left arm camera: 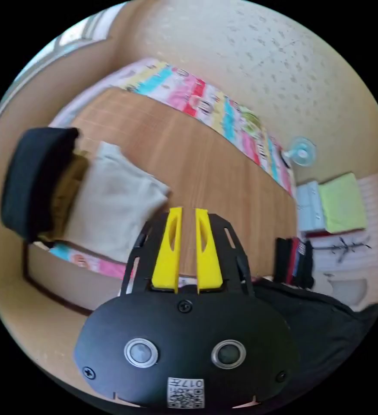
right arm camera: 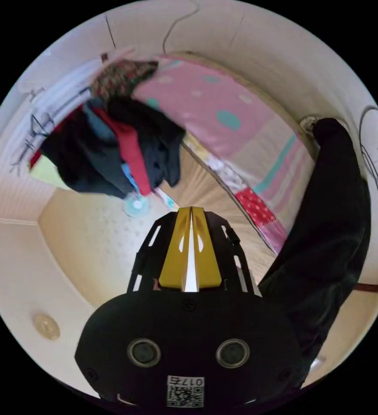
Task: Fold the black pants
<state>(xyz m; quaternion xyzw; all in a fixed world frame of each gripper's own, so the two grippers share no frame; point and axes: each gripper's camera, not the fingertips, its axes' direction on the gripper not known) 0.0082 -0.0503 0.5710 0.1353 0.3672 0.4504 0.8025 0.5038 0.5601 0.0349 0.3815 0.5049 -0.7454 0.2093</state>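
In the left gripper view a folded black garment [left arm camera: 35,181], likely the black pants, lies at the left end of a row of folded clothes, beside a mustard piece [left arm camera: 68,194] and a beige one [left arm camera: 111,207]. My left gripper [left arm camera: 189,212] hovers over the wooden mat to the right of the beige piece, its yellow jaws a narrow gap apart with nothing between them. In the right gripper view my right gripper [right arm camera: 191,209] points into the room, jaws meeting at the tips and holding nothing. A long black cloth [right arm camera: 331,225] runs down the right side; I cannot tell whether it is a sleeve or a garment.
The wooden mat [left arm camera: 206,164] covers a bed with a colourful striped sheet [left arm camera: 223,112] along its far edge. A small fan [left arm camera: 302,152], a green folded cloth [left arm camera: 342,201] and dark hanging clothes [left arm camera: 294,259] stand beyond. A clothes rack [right arm camera: 111,142] and pink dotted quilt [right arm camera: 206,108] are nearby.
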